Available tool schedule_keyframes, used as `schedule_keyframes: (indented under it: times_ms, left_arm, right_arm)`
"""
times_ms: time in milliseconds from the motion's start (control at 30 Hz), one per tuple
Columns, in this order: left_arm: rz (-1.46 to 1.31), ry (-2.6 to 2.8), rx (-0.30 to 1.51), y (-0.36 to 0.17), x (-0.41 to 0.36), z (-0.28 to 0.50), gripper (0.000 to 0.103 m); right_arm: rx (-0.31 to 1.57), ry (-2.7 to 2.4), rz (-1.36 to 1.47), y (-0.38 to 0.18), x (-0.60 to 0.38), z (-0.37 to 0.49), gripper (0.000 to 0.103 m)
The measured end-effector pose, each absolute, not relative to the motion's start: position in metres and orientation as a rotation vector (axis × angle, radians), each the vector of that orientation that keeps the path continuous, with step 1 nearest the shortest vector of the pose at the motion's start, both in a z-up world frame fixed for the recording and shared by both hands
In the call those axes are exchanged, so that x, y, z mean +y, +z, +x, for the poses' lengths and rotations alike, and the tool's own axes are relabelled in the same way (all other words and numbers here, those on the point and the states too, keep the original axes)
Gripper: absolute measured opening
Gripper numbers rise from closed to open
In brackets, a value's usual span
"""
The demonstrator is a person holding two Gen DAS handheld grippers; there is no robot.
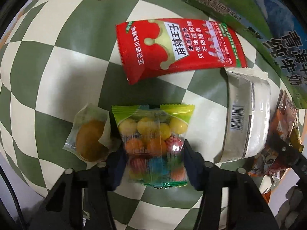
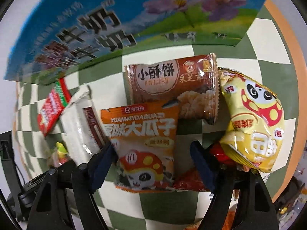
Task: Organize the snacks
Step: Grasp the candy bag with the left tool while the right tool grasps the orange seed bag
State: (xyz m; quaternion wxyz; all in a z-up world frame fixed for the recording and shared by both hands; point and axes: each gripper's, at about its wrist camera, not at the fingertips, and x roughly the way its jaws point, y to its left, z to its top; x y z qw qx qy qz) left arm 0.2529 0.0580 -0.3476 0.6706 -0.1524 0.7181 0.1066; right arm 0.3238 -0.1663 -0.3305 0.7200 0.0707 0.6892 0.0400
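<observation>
Candy bag [image 1: 153, 143] lengthwise between left gripper [image 1: 153, 151] pads, pinched; right gripper [image 2: 151, 153] loosely astride seed packet [image 2: 142, 145].

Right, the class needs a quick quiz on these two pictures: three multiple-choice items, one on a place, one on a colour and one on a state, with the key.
1. Relative to the candy bag, the red packet lies:
A. on top of it
B. beyond it, apart, on the cloth
C. beneath it

2. The checked cloth is:
A. blue and white
B. red and cream
C. green and cream

3. The right gripper is:
A. open, with the orange packet between its fingers
B. shut with nothing between its fingers
C. out of sight

Key:
1 B: bare cloth shows between the two.
2 C: green and cream squares fill both views.
3 A: a gap shows between the packet's edge and one finger.
</observation>
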Motion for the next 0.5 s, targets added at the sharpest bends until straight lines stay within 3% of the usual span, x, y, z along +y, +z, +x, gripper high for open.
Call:
schedule_keyframes:
  times_ms: [33, 67, 367, 433, 500]
  left_arm:
    - [-0.318, 0.227, 1.615, -0.345, 0.054, 0.250, 0.048]
    - [-0.291, 0.215, 1.613, -0.343, 0.050, 0.247, 0.048]
    - [-0.102, 0.061, 1.696, -0.350, 0.005, 0.194, 0.049]
    - [-0.120, 0.077, 1.696, -0.357, 0.005, 0.192, 0.050]
    - [-0.175, 0.084, 1.697, -0.361, 0.009, 0.191, 0.054]
  right_arm:
    - [1.526, 0.092, 0.147, -0.331, -0.163, 0.322, 0.061]
    - [1.529, 0.089, 0.133, -0.331, -0.161, 0.319, 0.058]
    - [1.621, 0.222, 0.038, -0.335, -0.134, 0.262, 0.054]
    - [1.645, 0.228, 0.040, -0.346, -0.131, 0.254, 0.059]
    - [1.654, 0.233, 0.076, -0.349, -0.132, 0.249, 0.078]
